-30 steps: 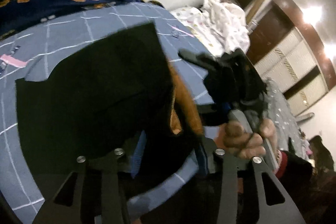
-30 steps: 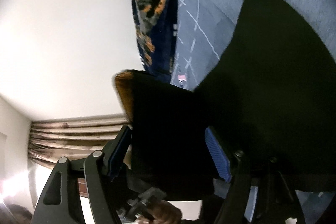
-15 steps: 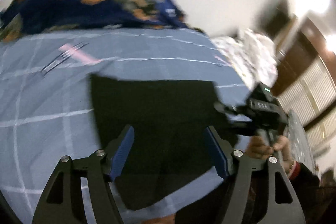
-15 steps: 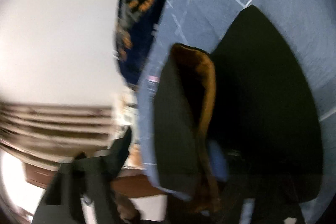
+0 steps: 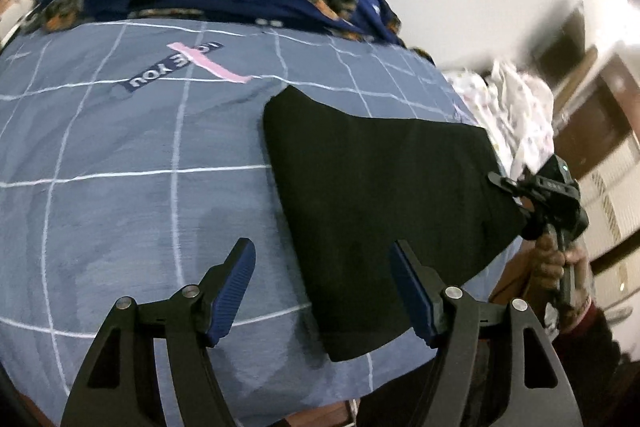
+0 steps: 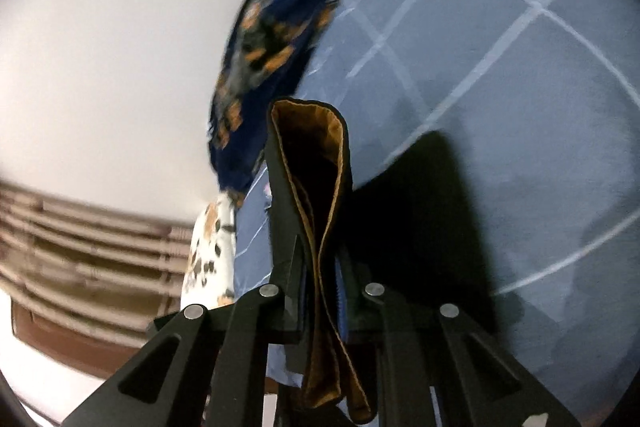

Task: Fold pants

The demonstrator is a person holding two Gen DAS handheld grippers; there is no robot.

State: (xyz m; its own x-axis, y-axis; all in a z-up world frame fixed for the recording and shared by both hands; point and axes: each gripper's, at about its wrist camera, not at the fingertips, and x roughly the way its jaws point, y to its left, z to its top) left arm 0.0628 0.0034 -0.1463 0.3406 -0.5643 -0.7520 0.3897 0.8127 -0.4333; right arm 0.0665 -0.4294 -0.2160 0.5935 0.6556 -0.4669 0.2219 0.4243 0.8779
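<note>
One printed strip on the bedsheet can be read, in part.

In the left wrist view, a dark navy strip printed on the grey-blue checked sheet near its far edge carries white capital letters, seen upside down: "YOU" is clear at the strip's lower left end, and an "E" comes before it. A pink stripe crosses the strip and covers the letters in the middle; the letters at its upper right end are too small to make out. In the right wrist view no text can be read.
</note>
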